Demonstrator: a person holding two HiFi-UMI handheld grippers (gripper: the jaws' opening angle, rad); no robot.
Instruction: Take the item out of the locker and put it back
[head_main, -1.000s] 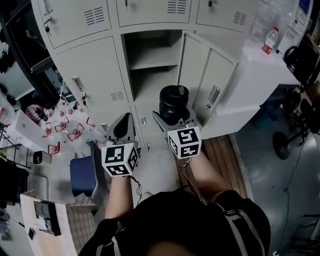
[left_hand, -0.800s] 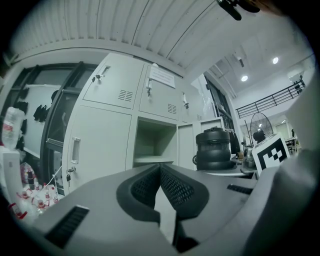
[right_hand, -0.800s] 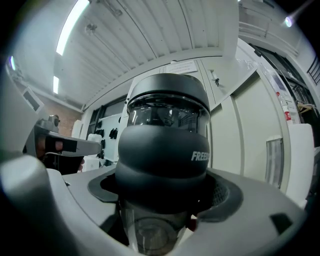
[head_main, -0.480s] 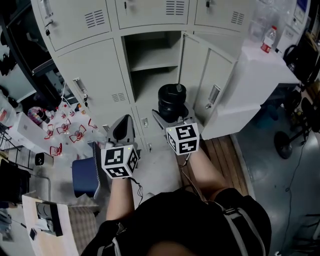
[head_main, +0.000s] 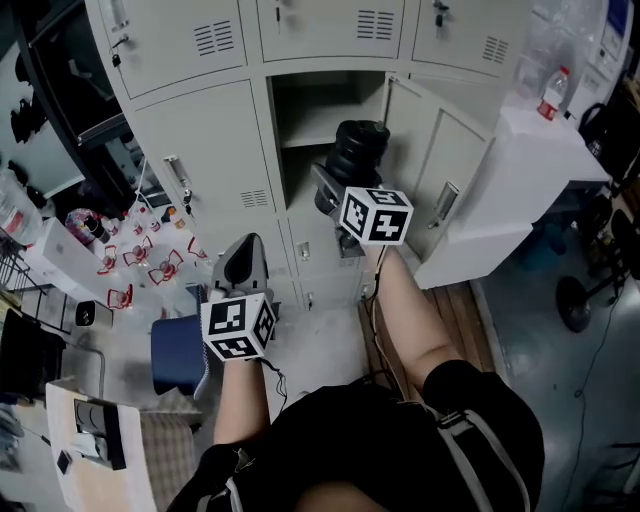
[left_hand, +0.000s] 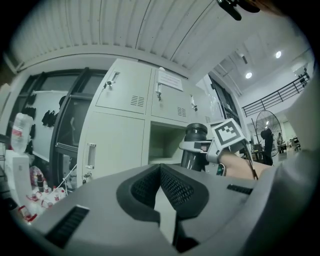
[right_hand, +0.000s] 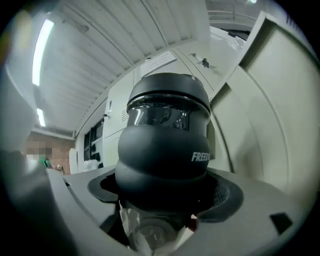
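Observation:
A black bottle (head_main: 360, 152) with a bulging dark sleeve and a clear lower end is held upright in my right gripper (head_main: 345, 195), which is shut on it. It hangs in front of the open locker compartment (head_main: 325, 105), level with the inner shelf (head_main: 322, 132). In the right gripper view the bottle (right_hand: 165, 150) fills the middle between the jaws. My left gripper (head_main: 243, 262) is low and to the left, its jaws closed together with nothing in them (left_hand: 162, 197). The left gripper view shows the bottle (left_hand: 194, 147) beside the open compartment.
The open locker door (head_main: 440, 175) swings out to the right. Closed locker doors (head_main: 205, 150) stand to the left. A white cabinet (head_main: 535, 150) with a plastic bottle (head_main: 553, 92) is at the right. A blue bin (head_main: 178, 355) and red-and-white clutter (head_main: 140, 260) lie on the floor at left.
My right gripper has lifted the black bottle up and forward, from below the shelf level to the mouth of the open compartment. The left gripper has stayed in place.

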